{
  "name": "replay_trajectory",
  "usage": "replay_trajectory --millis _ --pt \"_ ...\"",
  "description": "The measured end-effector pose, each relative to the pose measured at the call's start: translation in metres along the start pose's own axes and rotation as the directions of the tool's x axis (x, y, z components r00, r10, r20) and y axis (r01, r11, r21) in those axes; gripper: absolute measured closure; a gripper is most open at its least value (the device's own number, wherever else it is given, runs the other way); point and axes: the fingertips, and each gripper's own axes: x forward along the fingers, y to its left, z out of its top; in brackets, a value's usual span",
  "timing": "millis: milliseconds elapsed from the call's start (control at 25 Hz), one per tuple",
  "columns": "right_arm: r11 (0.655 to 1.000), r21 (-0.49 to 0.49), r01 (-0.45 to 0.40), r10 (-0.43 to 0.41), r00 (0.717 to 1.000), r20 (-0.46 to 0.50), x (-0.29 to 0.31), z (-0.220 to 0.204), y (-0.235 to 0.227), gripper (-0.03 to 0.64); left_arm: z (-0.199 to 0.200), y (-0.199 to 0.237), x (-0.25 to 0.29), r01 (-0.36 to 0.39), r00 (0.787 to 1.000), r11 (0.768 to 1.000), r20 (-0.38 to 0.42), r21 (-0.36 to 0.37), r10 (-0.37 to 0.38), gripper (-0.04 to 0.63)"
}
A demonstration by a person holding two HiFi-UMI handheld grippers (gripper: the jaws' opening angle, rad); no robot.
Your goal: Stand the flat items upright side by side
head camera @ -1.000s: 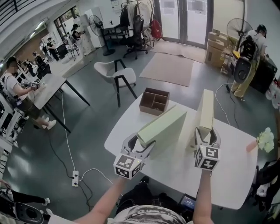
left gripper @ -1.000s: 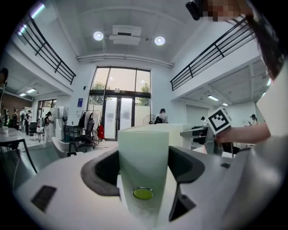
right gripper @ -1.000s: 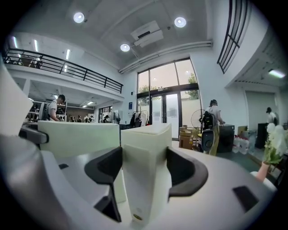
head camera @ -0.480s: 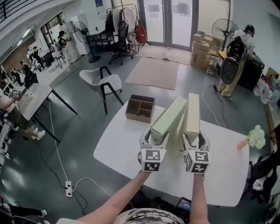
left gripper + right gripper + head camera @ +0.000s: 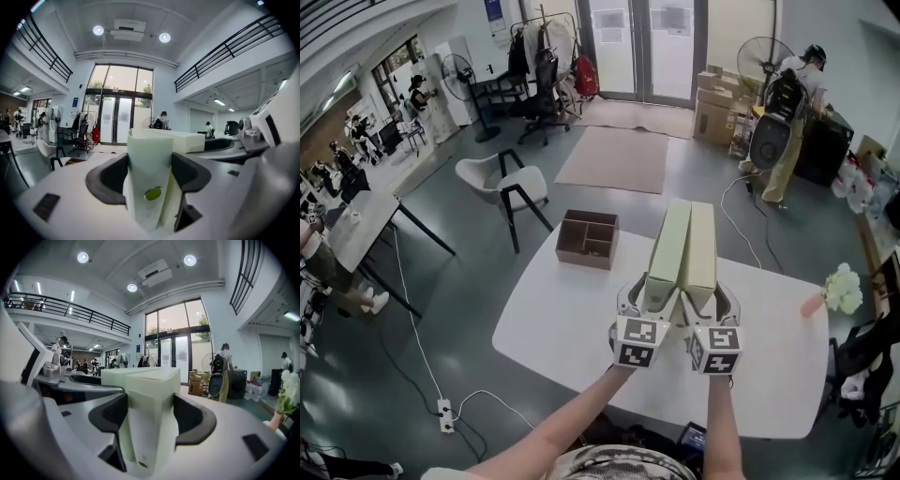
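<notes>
Left gripper (image 5: 649, 302): jaws gripping the near end of the left box (image 5: 667, 246), and have just been closing tighter on it. Right box (image 5: 702, 242) is pinched at its near end by the right gripper (image 5: 705, 302). Both pale green boxes are on edge at centre frame on the white table (image 5: 553, 319), long sides touching.

Judged: pairing nearly done. Left to do: release, then check both stand unaided.

Box bases are hidden behind the grippers. Can't tell whether the left box sits fully on the table.
</notes>
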Motion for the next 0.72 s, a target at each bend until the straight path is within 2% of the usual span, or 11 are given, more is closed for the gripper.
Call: replay_trajectory --millis 120,200,280,360,560,720 --pt "1.000 0.000 -0.011 0.011 1.000 0.004 -0.001 0.001 0.000 0.307 0.000 -0.005 0.000 0.073 0.997 0.997 0.015 0.002 -0.073 0.314" --pt "1.000 -0.001 -0.019 0.019 1.000 0.008 -0.001 0.001 -0.001 0.307 0.002 -0.008 -0.001 0.155 0.987 0.987 0.031 -0.027 -0.155 0.316" --pt "1.000 -0.001 -0.026 0.026 1.000 0.012 -0.001 0.001 -0.001 0.307 0.003 -0.011 -0.003 0.251 0.967 0.964 0.062 -0.092 -0.246 0.327" --pt "1.000 -0.003 -0.031 0.031 0.999 0.014 -0.001 0.001 -0.001 0.308 0.005 -0.011 -0.005 0.312 0.949 0.940 0.091 -0.137 -0.301 0.333" --pt "0.999 -0.005 -0.037 0.037 0.999 0.013 0.000 0.001 -0.001 0.304 0.002 -0.010 -0.005 0.330 0.943 0.942 0.058 -0.060 -0.327 0.335" --pt "0.999 -0.006 -0.041 0.041 0.999 -0.001 -0.003 -0.001 -0.002 0.298 0.000 -0.009 -0.010 0.334 0.942 0.941 0.043 -0.054 -0.332 0.334"
